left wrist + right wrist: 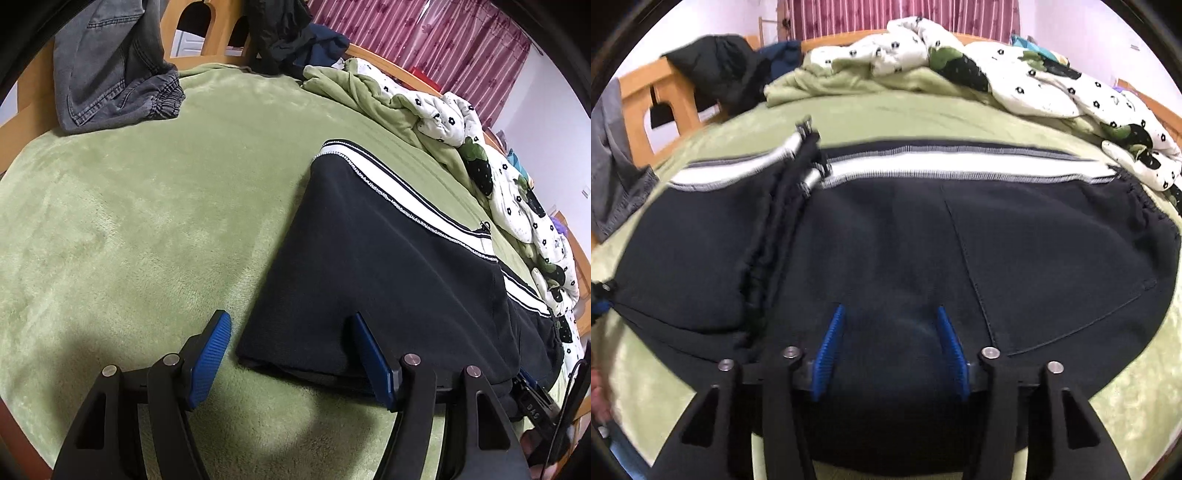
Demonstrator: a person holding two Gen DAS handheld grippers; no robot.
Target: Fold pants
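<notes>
left gripper (290, 345): its jaws stand apart, low over the bed; the corner of the folded cloth lies between the blue pads, and i see no pad pressing on it.
right gripper (890, 339): its jaws stand apart over the black cloth, nothing is pinched between the blue pads; the view is a little blurred.
pants (886, 236): black, with a white stripe along the far side; they lie flat on the bed, folded over, one layer lies on the other, with a bunched edge on the left part.
pants from the left view (388, 258): a folded edge faces the left gripper, the striped side runs away to the right.
bed cover (129, 221): green and soft, it carries the pants.
grey jeans (110, 74): they lie at the far left corner, well apart from the pants.
quilt (1015, 74): white with small flowers, crumpled along the far side of the bed.
dark clothes (720, 70): they hang on the wooden bed frame (639, 96).
curtain (424, 44): red, behind the bed.
</notes>
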